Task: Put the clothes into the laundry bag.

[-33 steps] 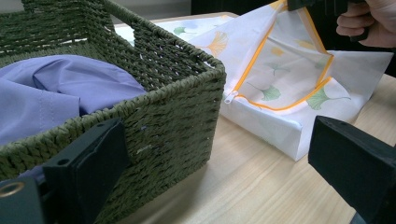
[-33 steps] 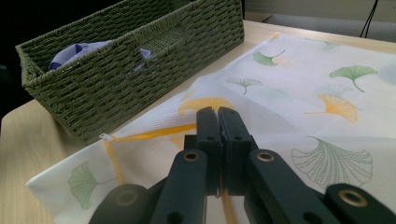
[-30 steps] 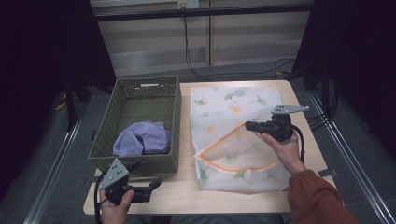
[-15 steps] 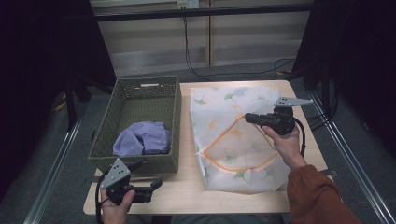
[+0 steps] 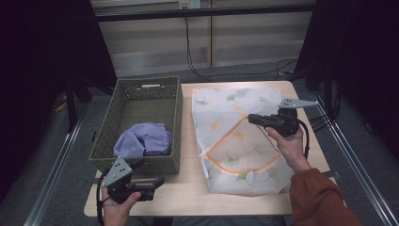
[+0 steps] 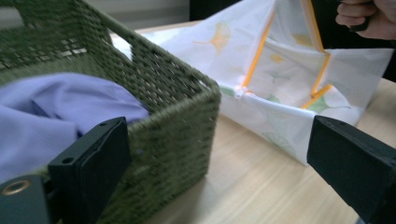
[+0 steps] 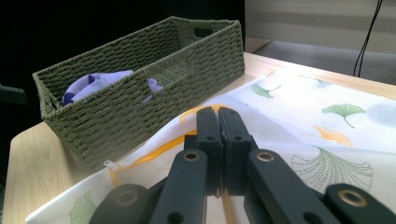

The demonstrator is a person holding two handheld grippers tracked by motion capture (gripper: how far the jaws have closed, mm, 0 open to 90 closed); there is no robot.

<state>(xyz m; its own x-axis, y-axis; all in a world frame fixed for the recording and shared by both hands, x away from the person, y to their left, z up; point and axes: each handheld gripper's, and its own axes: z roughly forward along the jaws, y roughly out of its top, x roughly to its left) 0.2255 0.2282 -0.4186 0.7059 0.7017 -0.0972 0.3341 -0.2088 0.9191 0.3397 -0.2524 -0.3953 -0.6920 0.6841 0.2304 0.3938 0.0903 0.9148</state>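
while the mesh laundry bag (image 5: 237, 141) lies flat on the table (image 5: 188, 190) beside the wicker basket (image 5: 141, 117), the right gripper (image 5: 254, 118) pinches its orange-zippered flap and lifts it. a high, steady hold should let the wide-open left gripper (image 5: 157, 181) bring over the purple garment (image 5: 143, 140).

free: bare table (image 5: 188, 195) strip btwn basket (image 5: 175, 117) & mesh bag (image 5: 235, 141) | blocked: basket wall on left
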